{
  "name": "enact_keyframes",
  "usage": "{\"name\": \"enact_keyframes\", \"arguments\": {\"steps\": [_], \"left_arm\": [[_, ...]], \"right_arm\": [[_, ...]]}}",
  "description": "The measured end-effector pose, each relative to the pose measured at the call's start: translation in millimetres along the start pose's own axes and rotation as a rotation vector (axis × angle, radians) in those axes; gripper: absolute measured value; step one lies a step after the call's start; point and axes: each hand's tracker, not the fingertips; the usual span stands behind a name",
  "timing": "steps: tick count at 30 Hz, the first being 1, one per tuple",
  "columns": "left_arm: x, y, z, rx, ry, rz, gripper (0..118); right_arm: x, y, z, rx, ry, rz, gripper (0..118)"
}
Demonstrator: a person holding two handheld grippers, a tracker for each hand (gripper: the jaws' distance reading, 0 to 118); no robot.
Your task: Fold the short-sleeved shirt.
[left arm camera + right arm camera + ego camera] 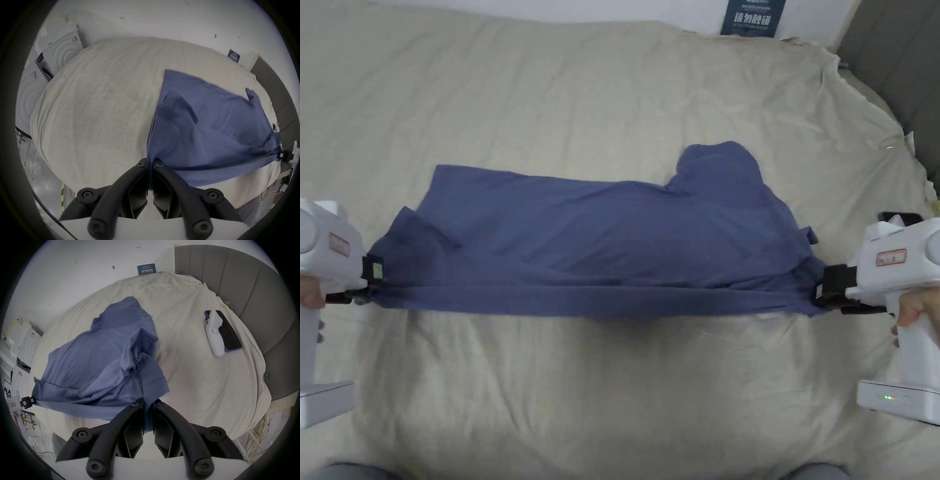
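Blue shirt (600, 244) lies stretched sideways across the bed (612, 94), near edge lifted & pulled taut btwn both tools, far part w/ one sleeve resting on the cream sheet. Left hand-held gripper (374, 281) has jaws closed onto one end of the fabric; left gripper view shows cloth pinched right btwn the tips. Right hand-held gripper (824, 292) likewise clamped on the opposite end, by the hemmed sleeve edge, w/ a bunch of cloth gathered just past the jaws. Step in hand looks like carrying the taut edge over to make a lengthwise fold. To do it well: keep tension even so the edge stays straight, move both ends together at same height, lay the edge parallel to the far side, and smooth that bunching near the right end before release, or the crease will set crooked. Fabric is thin, soft knit, matte, drapes easily, wrinkles lightly; stitched hem visible. Sheet is rumpled, so cloth may drag. Phone (227, 331) and white controller (214, 334) lie well apart from it.
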Motion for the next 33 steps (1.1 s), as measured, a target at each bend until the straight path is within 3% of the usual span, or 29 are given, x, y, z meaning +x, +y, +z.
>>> {"name": "enact_keyframes", "arguments": {"steps": [5, 12, 16, 17, 18, 19, 21, 22, 24, 27, 31, 33], "left_arm": [[-30, -34, 25, 0.041, -0.039, 0.038, 1], [-40, -100, -3, -0.05, -0.013, 0.043, 1], [-28, -119, -20, -0.056, 0.025, 0.021, 3], [-24, -119, -17, -0.04, 0.042, 0.031, 9], [-24, -117, -15, -0.033, 0.049, 0.028, 29], [-26, -113, -10, -0.023, 0.073, 0.027, 54], [-30, -101, 3, 0.039, 0.115, 0.059, 107], [-31, -93, 14, 0.115, 0.137, 0.064, 115], [-27, -78, 34, 0.237, 0.195, 0.043, 115], [-10, -60, 66, 0.449, 0.235, -0.041, 115], [27, -54, 98, 0.701, 0.193, -0.111, 114], [42, -58, 103, 0.777, 0.137, -0.144, 107]], "right_arm": [[17, -45, 36, 0.005, 0.071, -0.012, 8], [32, -121, 18, -0.043, 0.036, -0.043, 8], [41, -141, -8, -0.037, 0.016, -0.146, 8], [42, -143, -11, -0.036, 0.018, -0.149, 8], [42, -142, -9, -0.035, 0.008, -0.141, 17], [42, -138, -4, -0.038, -0.032, -0.108, 36], [38, -131, 12, 0.0, -0.101, -0.014, 90], [37, -126, 23, 0.055, -0.143, 0.02, 99], [28, -115, 51, 0.171, -0.215, 0.065, 101], [12, -99, 88, 0.378, -0.233, 0.092, 101], [-23, -91, 130, 0.672, -0.133, 0.056, 104], [-41, -92, 140, 0.774, -0.072, 0.068, 110]]}}
